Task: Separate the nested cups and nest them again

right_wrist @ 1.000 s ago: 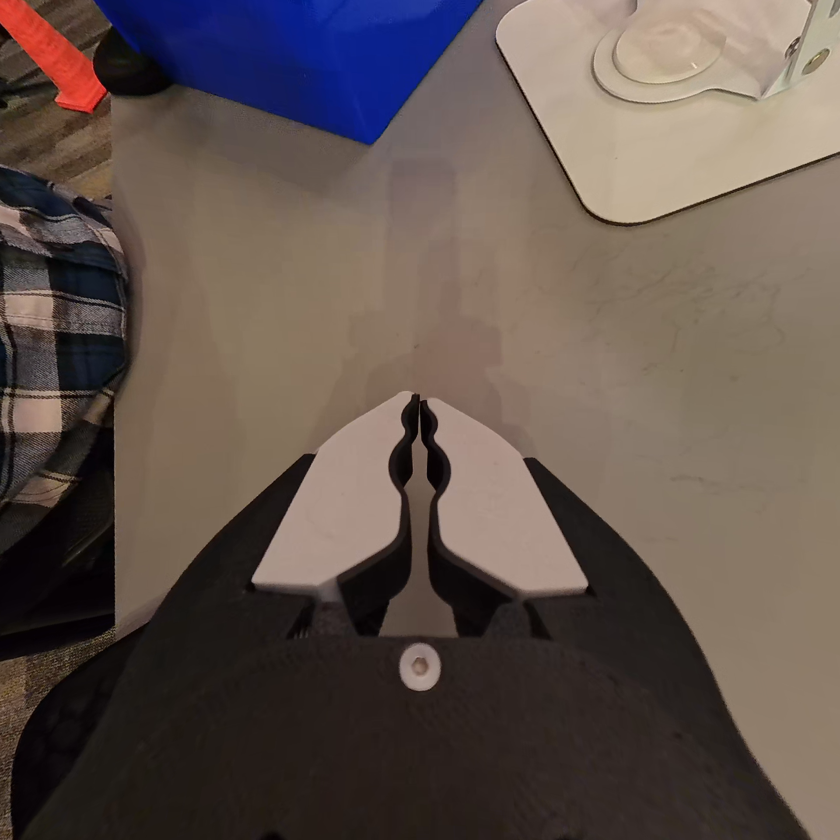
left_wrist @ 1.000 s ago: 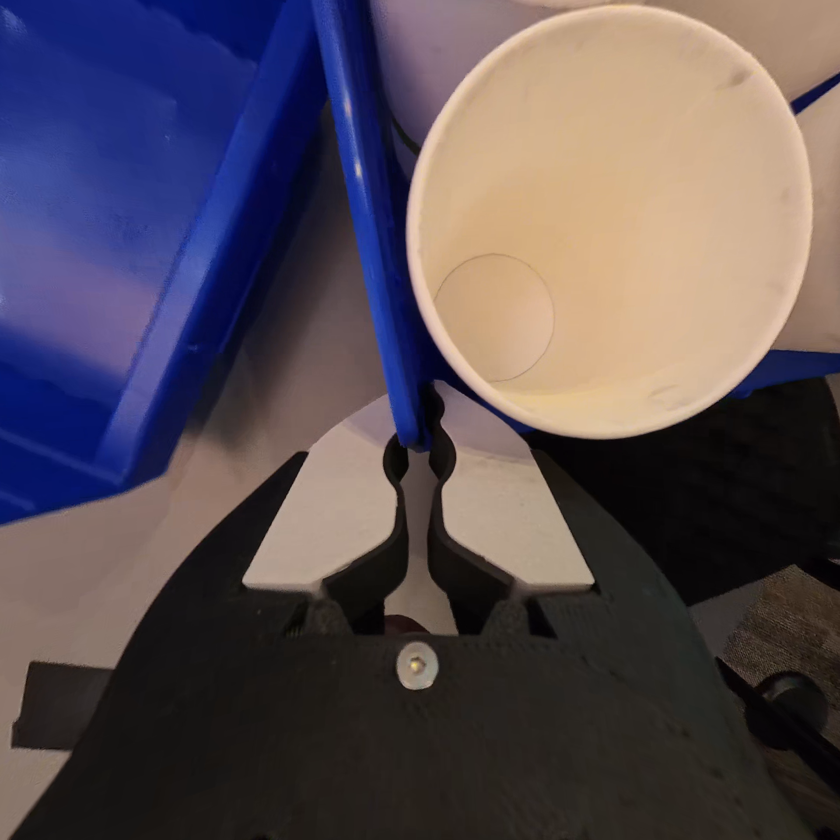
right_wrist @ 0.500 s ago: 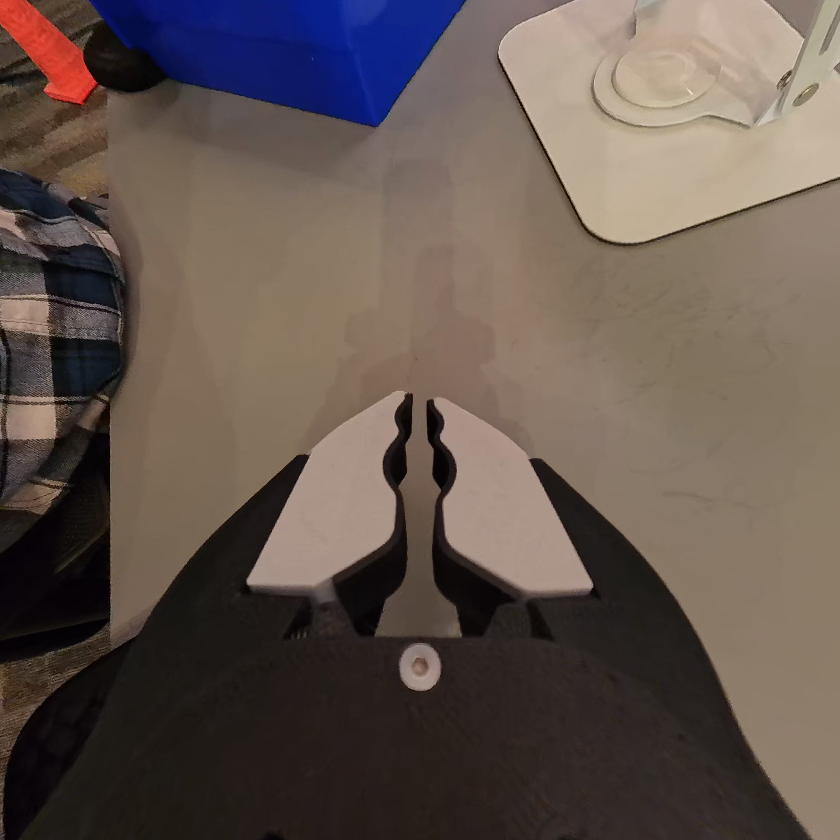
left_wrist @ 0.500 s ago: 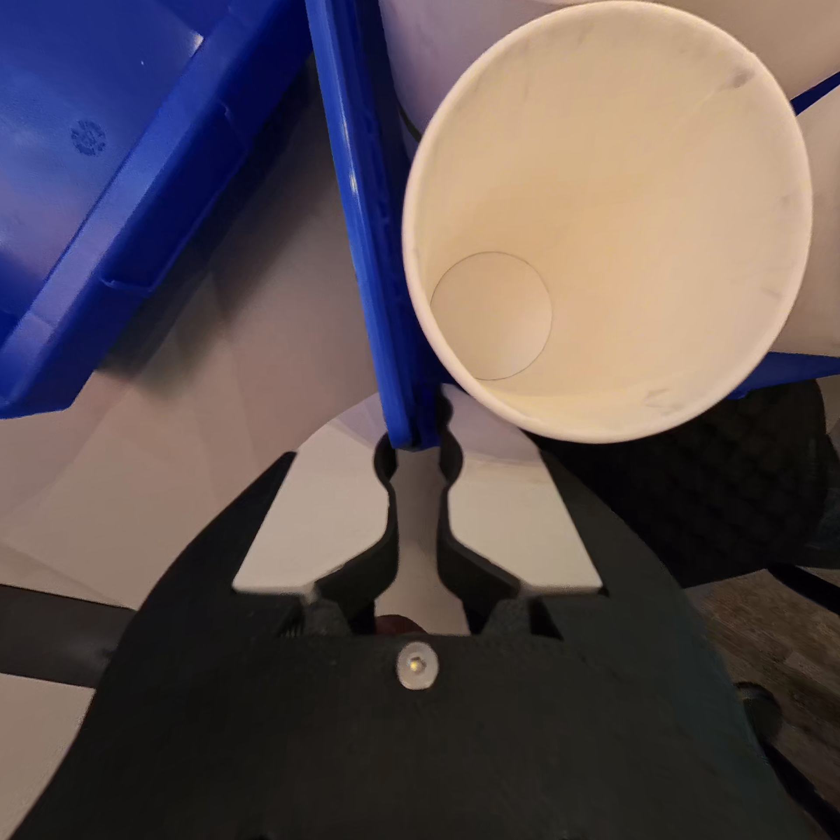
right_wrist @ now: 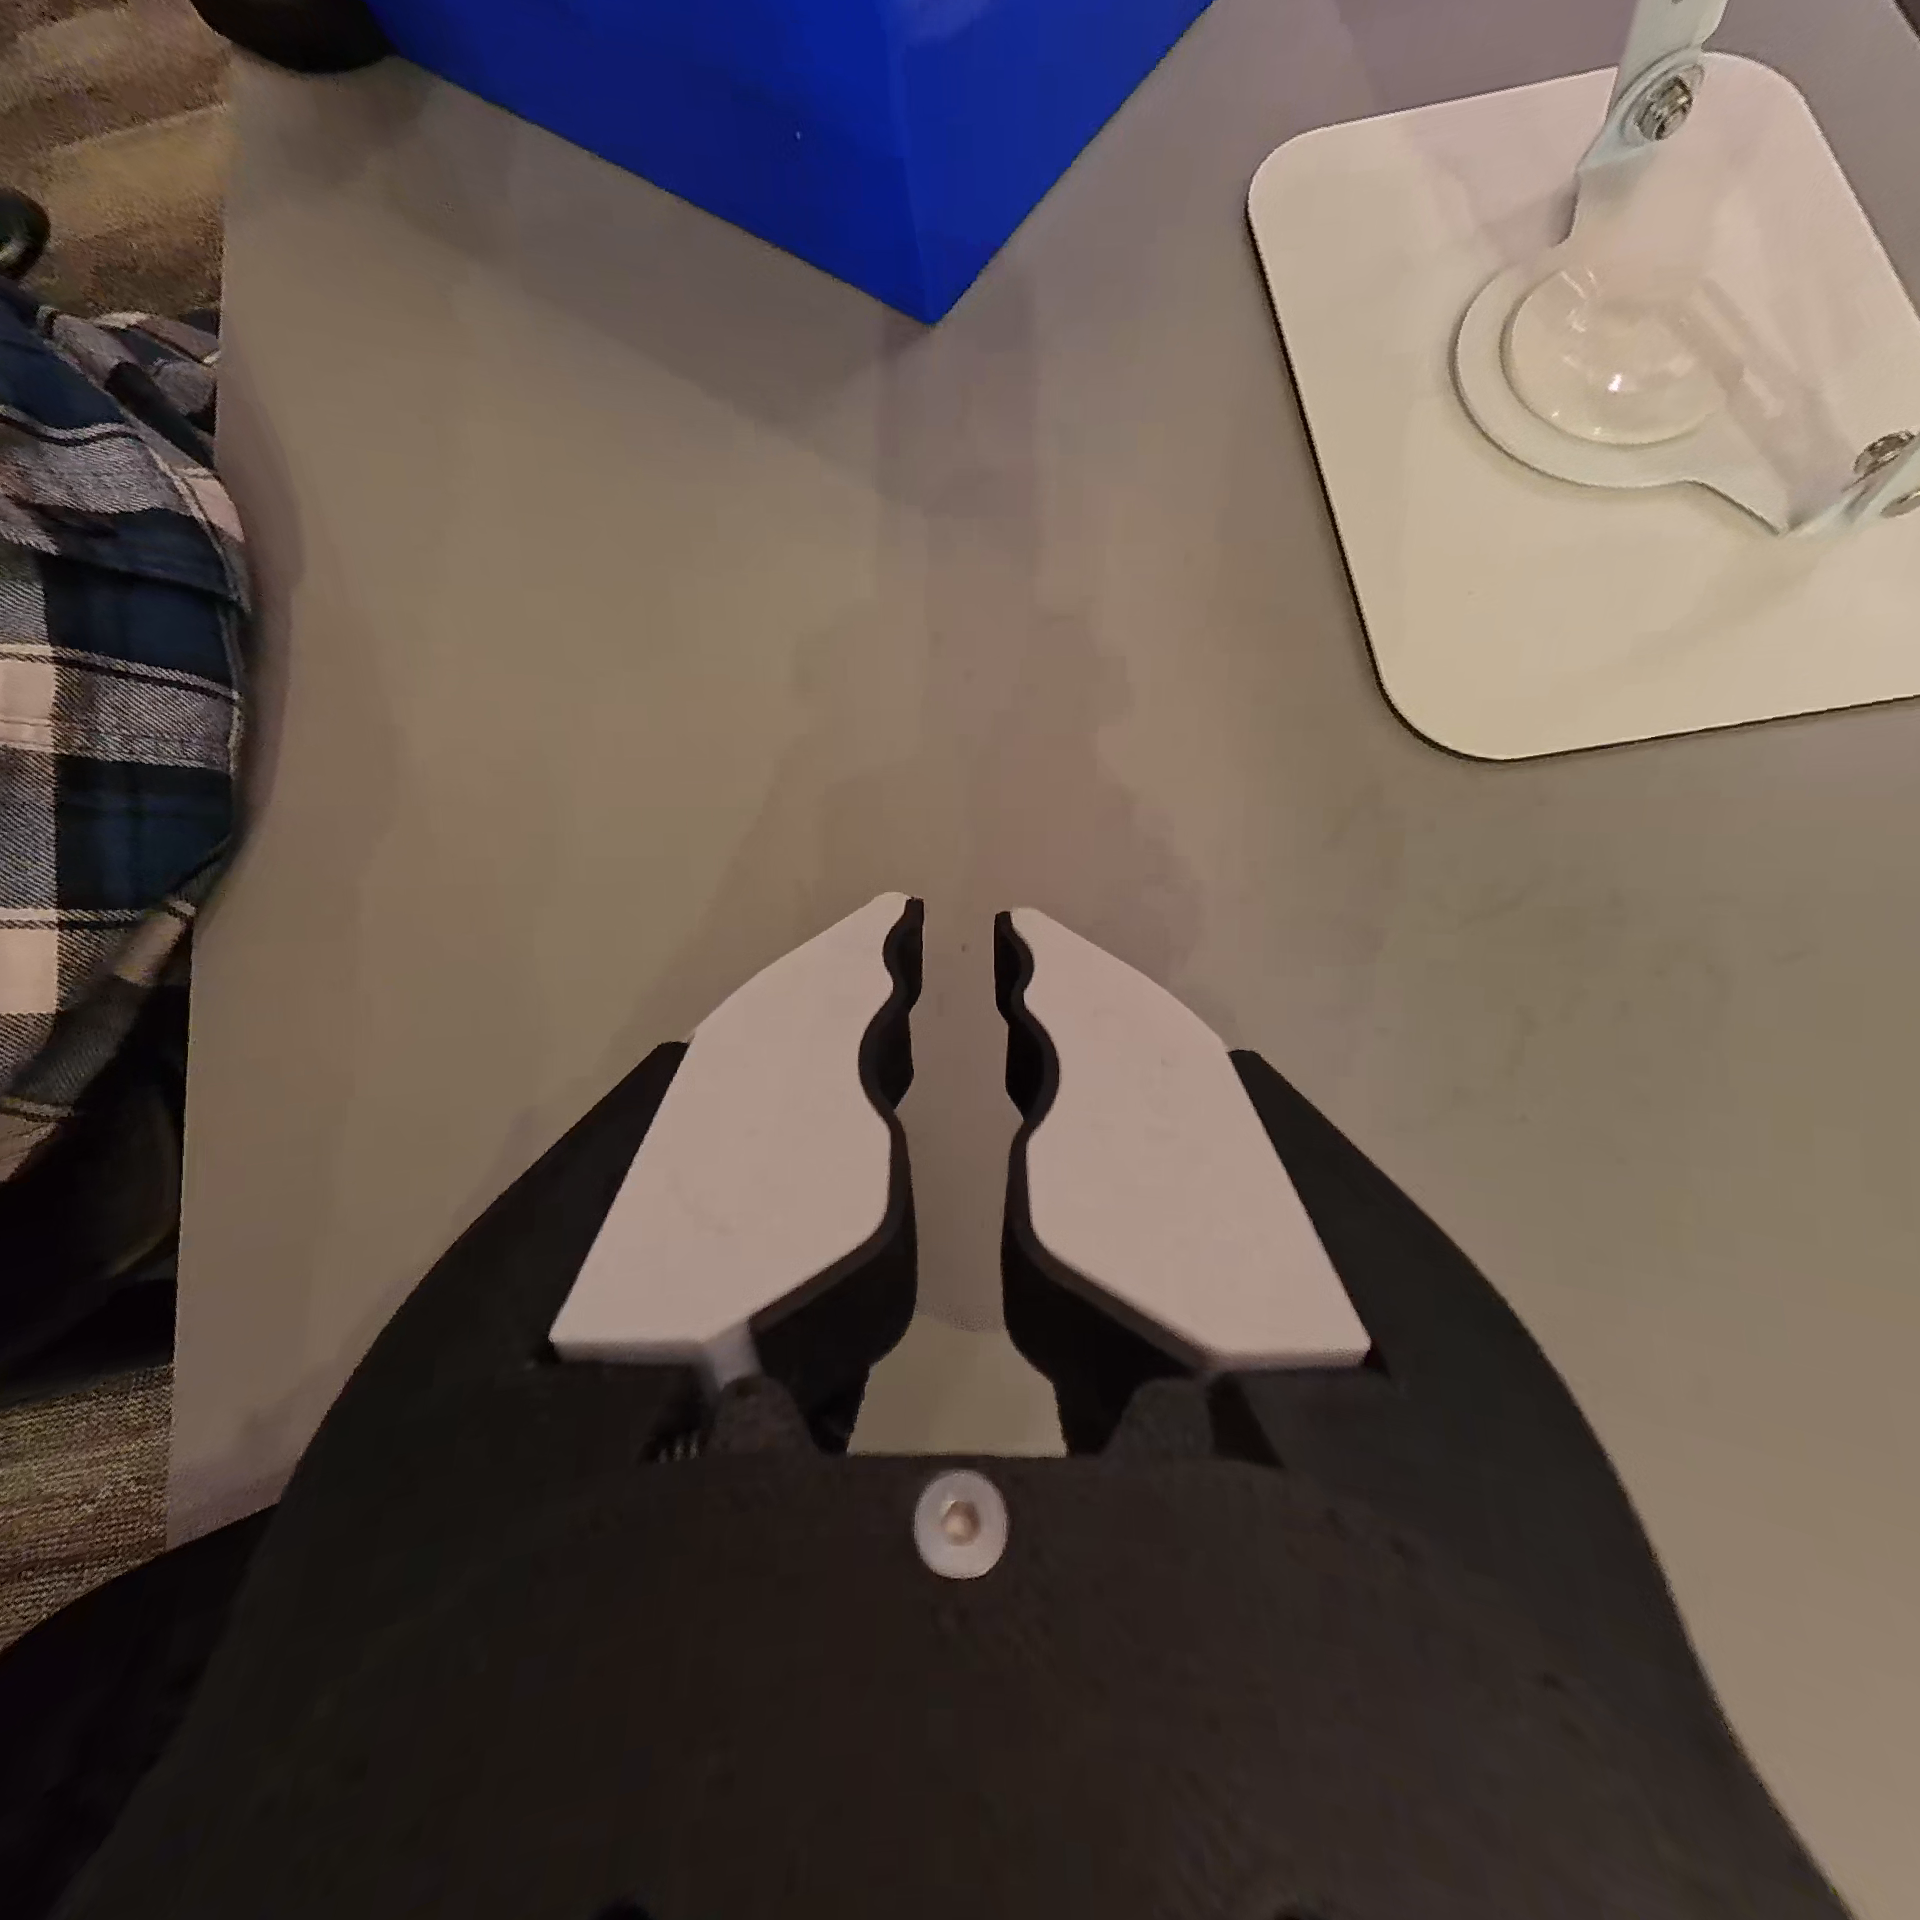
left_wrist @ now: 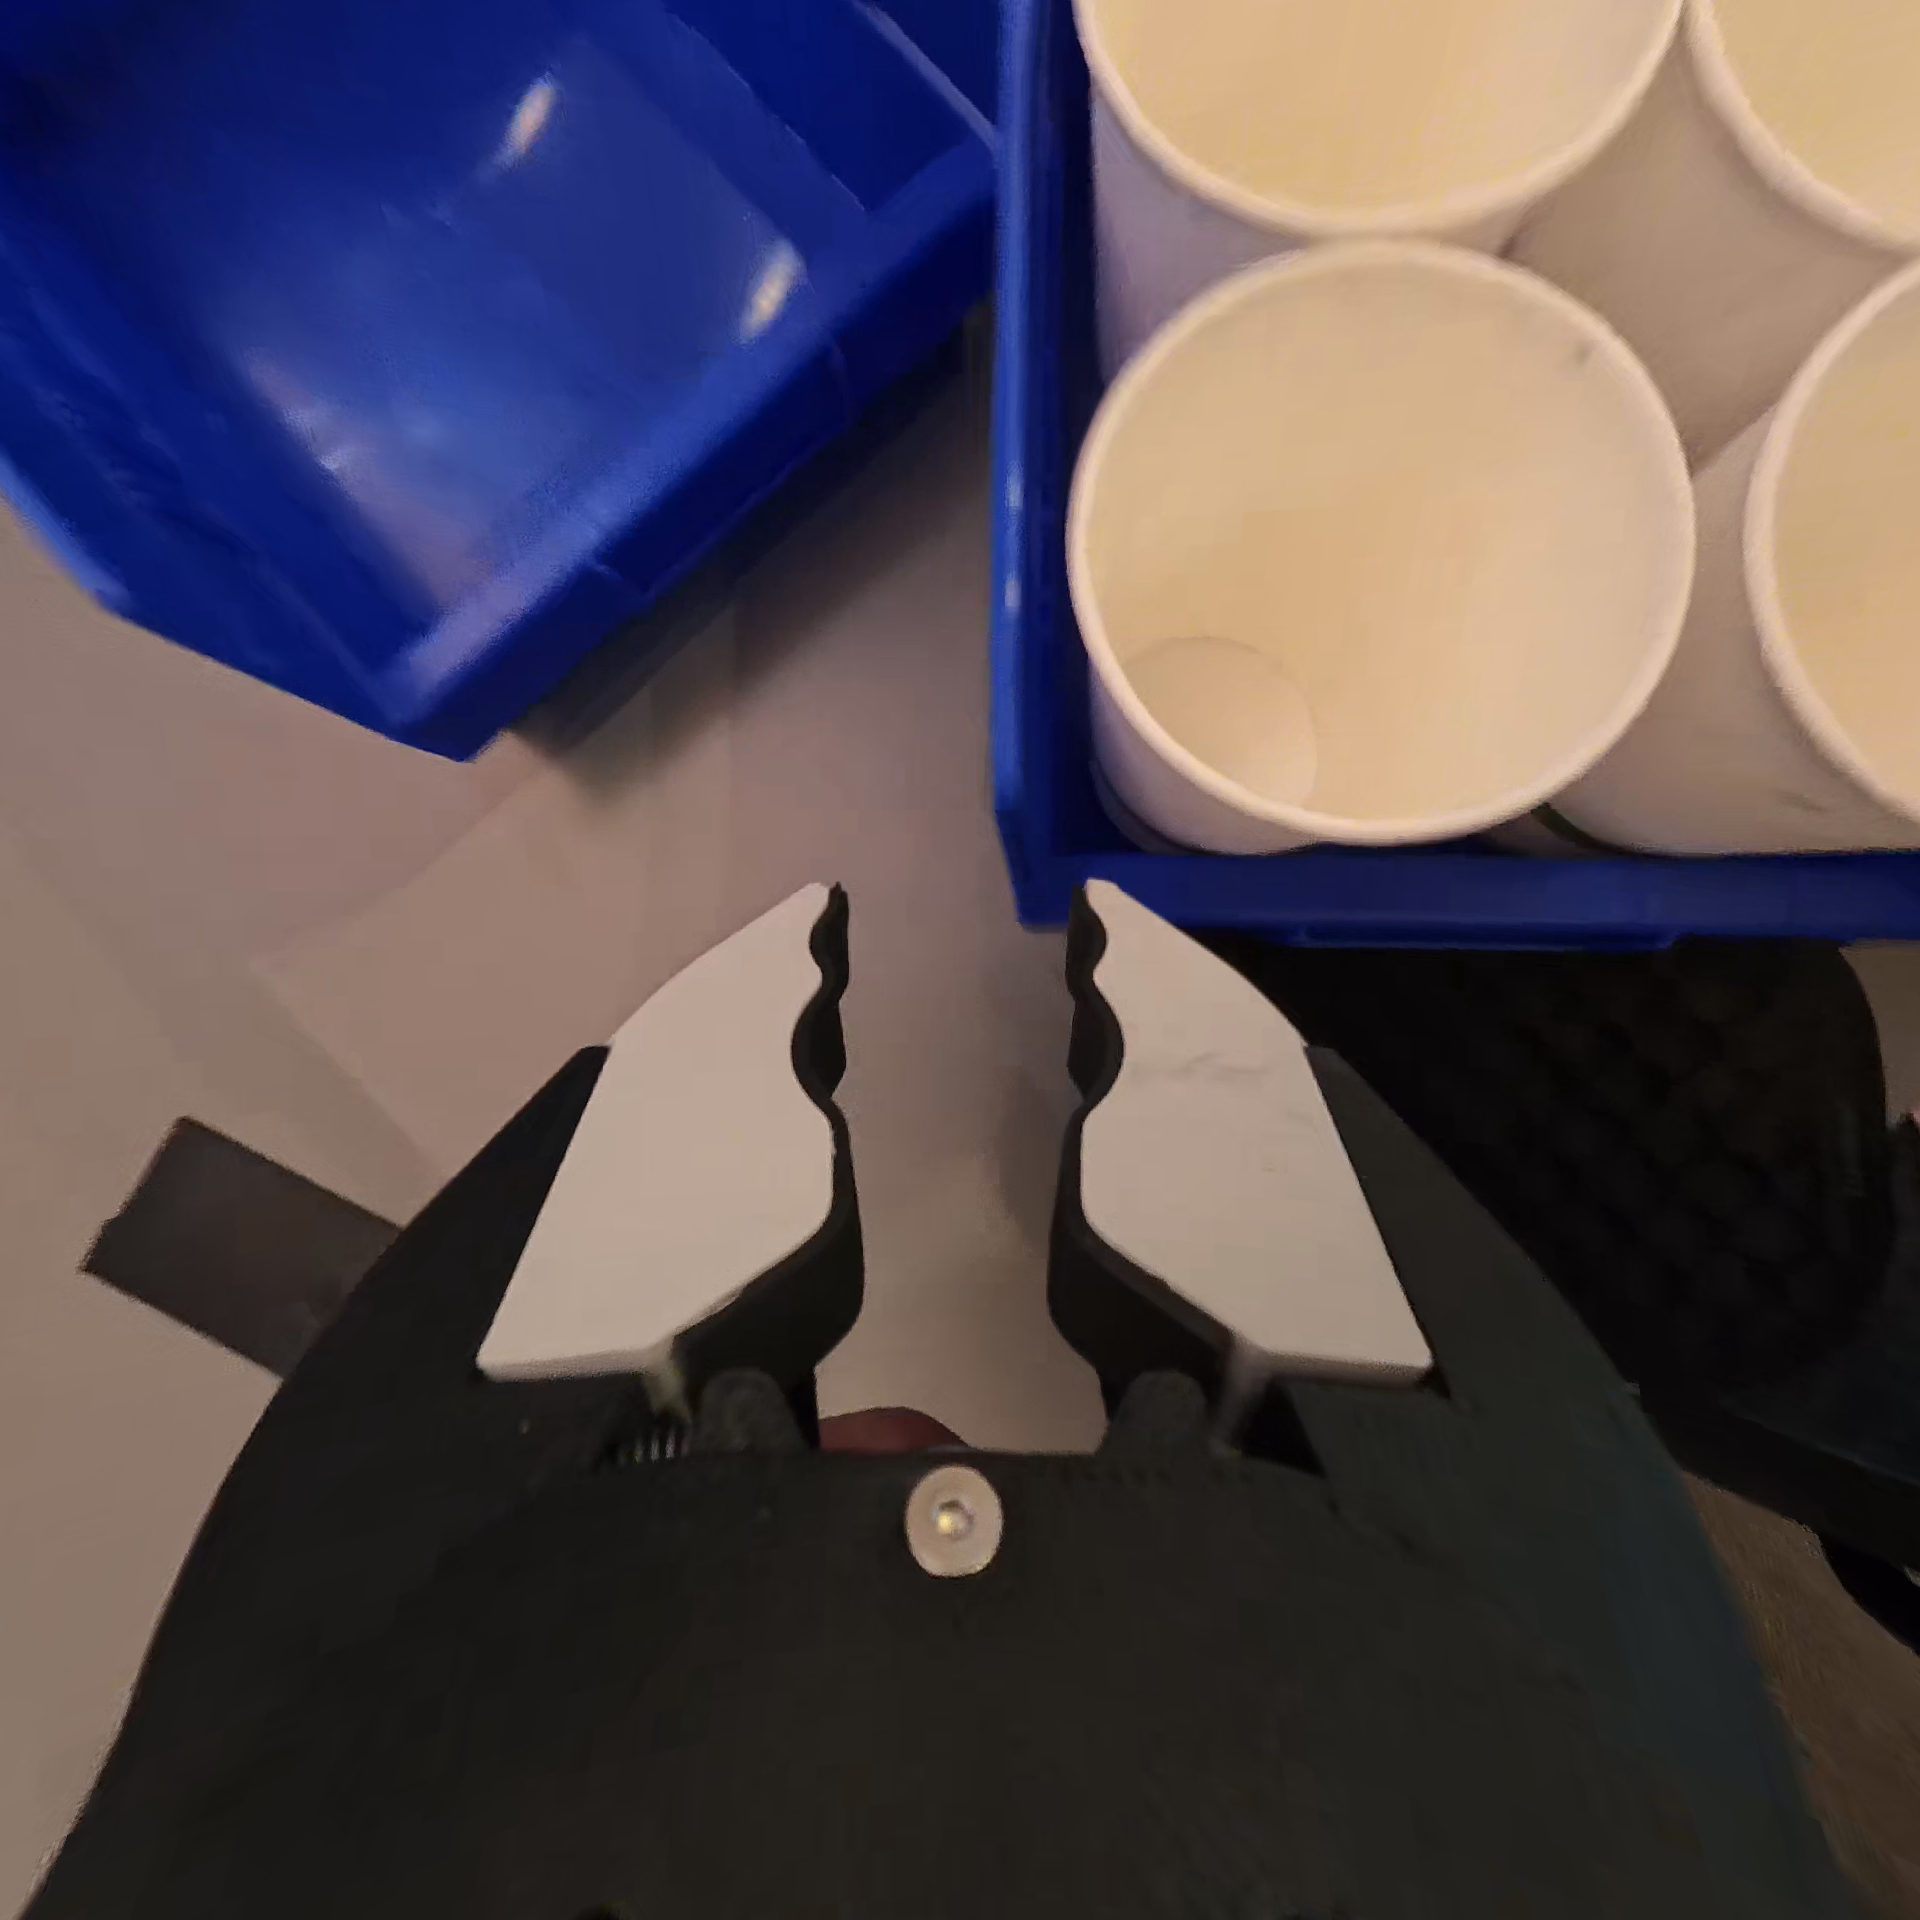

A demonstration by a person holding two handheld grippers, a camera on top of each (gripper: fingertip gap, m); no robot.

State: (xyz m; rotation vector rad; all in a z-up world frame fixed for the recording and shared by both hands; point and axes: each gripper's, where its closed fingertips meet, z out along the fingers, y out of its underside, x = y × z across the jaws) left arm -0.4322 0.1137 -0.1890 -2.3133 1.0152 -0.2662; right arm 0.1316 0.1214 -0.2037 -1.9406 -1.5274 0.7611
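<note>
Several white paper cups stand upright in a blue bin at the right of the left wrist view; the nearest cup sits in the bin's near left corner. My left gripper is open and empty, just in front of that corner, with its right fingertip next to the bin's outer wall. My right gripper is open a little and empty, above the bare grey table. No cup shows in the right wrist view.
A second blue bin, with nothing in it, stands tilted at the upper left. A blue bin and a white base plate with a clear suction mount stand ahead of the right gripper. Plaid cloth lies past the table's left edge. The tips of one gripper are about 55 centimeters away from the tips of the other. The nearest cup lies some 9 centimeters from my left tips, 45 centimeters from my right tips.
My left gripper let go of the blue bin's wall, opened and drew back from it. My right gripper opened from shut to a small gap and moved slightly forward.
</note>
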